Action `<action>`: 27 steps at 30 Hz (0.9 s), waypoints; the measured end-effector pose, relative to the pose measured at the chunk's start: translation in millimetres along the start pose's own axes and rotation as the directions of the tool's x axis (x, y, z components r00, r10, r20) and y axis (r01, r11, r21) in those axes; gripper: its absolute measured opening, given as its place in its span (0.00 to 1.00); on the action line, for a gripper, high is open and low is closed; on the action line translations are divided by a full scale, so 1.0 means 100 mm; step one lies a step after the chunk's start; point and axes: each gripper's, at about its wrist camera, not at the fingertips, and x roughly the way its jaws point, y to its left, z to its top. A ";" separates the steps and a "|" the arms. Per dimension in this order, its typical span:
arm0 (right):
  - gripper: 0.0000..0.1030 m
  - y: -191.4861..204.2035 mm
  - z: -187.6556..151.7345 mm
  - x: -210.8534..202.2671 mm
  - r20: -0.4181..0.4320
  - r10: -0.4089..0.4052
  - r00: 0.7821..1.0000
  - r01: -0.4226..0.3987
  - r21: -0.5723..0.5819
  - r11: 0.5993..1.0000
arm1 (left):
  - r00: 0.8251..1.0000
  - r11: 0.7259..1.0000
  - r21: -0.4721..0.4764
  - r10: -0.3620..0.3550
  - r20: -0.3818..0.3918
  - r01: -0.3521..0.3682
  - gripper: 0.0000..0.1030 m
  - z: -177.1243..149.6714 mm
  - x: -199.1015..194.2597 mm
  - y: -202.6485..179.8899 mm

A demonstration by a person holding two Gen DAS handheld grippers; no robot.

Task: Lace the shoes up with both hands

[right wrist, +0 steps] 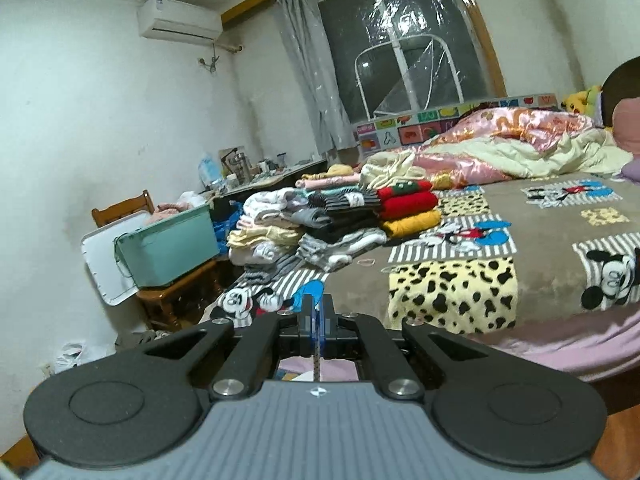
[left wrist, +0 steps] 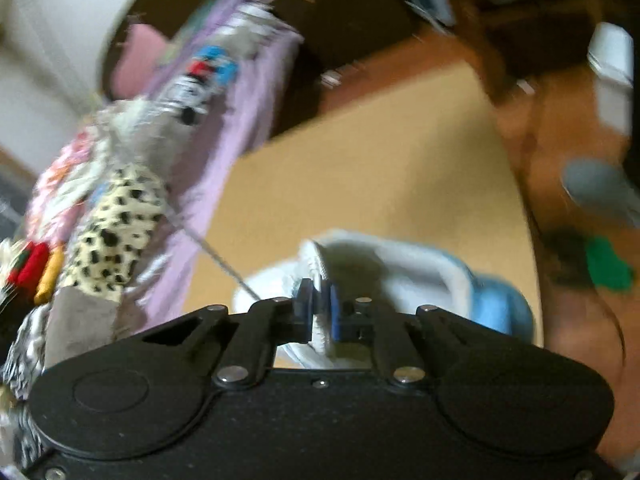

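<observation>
While the left wrist view was smeared with blur, the left gripper [left wrist: 320, 308] could still be made out with its black and blue fingers drawn close on the padded white edge of a white and light-blue sneaker [left wrist: 400, 276], which looked pinched between the pads. The sneaker sat on a tan cardboard sheet [left wrist: 380, 160] laid over a brown floor, just beside the hanging lilac bed sheet [left wrist: 240, 128]. A thin grey shoelace [left wrist: 216, 252] ran taut from the shoe area, up and to the left, towards the bed; its far end was lost in the blur. In the right wrist view the right gripper [right wrist: 317, 320] had its fingers pressed together on a thin dark speckled lace [right wrist: 316, 364], which hung straight down from between the pads. That gripper pointed across a bed covered by a grey blanket with cartoon mouse patches and leopard-print squares [right wrist: 552, 280]. Stacks of folded clothes [right wrist: 340, 216], among them red and yellow knits, lay on the blanket's far left part, with a crumpled pink and cream quilt [right wrist: 500, 140] behind them. A mint-green plastic bin [right wrist: 172, 244] rested on a wooden chair beside the bed, near the white wall.
</observation>
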 end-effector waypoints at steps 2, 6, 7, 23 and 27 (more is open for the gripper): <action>0.03 0.02 -0.07 0.03 -0.018 0.006 1.000 -0.006 -0.002 1.000 | 1.000 0.999 0.045 -0.013 -0.026 0.014 0.05 -0.01 0.03 -0.05; 0.03 0.07 -0.27 0.13 -0.059 0.018 0.998 -0.018 0.000 1.000 | 0.999 0.998 0.043 -0.043 -0.008 0.044 0.06 0.03 -0.02 -0.07; 0.03 0.09 -0.32 0.15 -0.068 0.019 0.998 -0.019 0.001 1.000 | 0.997 0.997 0.014 -0.074 0.008 0.074 0.12 0.05 -0.07 -0.04; 0.03 -0.42 -0.48 -0.65 0.166 -0.198 0.966 0.168 0.182 0.969 | 0.982 0.703 -0.708 0.085 0.171 0.063 0.36 -0.31 -0.73 0.46; 0.04 -0.60 -0.80 -0.71 0.174 -0.239 0.955 0.196 0.232 0.953 | 0.975 0.557 -0.827 0.134 0.178 0.075 0.36 -0.36 -0.78 0.50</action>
